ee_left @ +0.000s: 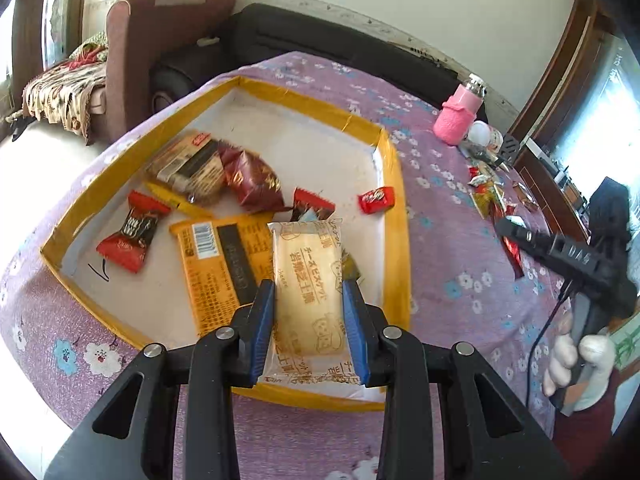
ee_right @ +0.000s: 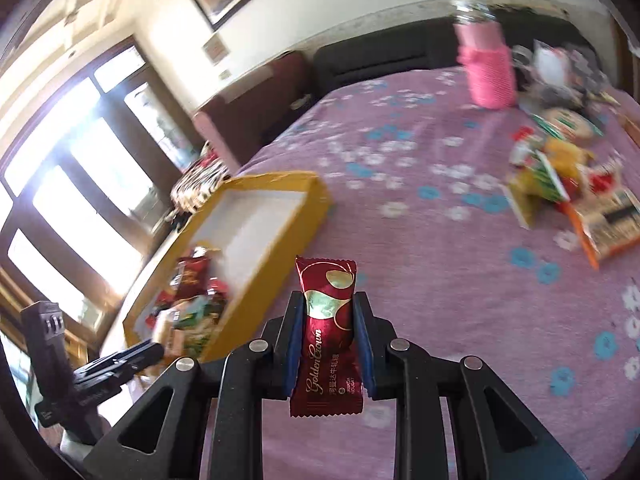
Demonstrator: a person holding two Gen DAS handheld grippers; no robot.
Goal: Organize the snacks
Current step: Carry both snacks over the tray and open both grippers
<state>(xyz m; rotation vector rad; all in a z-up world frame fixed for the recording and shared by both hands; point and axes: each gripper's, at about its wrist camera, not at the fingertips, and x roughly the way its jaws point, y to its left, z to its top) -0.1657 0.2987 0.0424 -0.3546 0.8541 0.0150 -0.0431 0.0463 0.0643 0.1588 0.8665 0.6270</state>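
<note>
Tablecloth [ee_left: 460, 208], purple, floral, under yellow-rimmed tray [ee_left: 394, 216] of snacks. My left gripper [ee_left: 308, 288] clamps cheese biscuit pack [ee_left: 308, 280] above tray; my right gripper [ee_right: 326, 300] clamps red nougat candy [ee_right: 328, 332] above cloth beside tray.

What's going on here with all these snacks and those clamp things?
A person is sorting snacks into a yellow-rimmed tray on a purple flowered tablecloth, using a handheld gripper in each hand. The left gripper has its jaws shut on a pale cheese biscuit packet, held over the tray, where several snacks already lie. The right gripper holds a dark red nougat candy above the cloth beside the tray. More snacks wait in a pile near a pink bottle.
</note>
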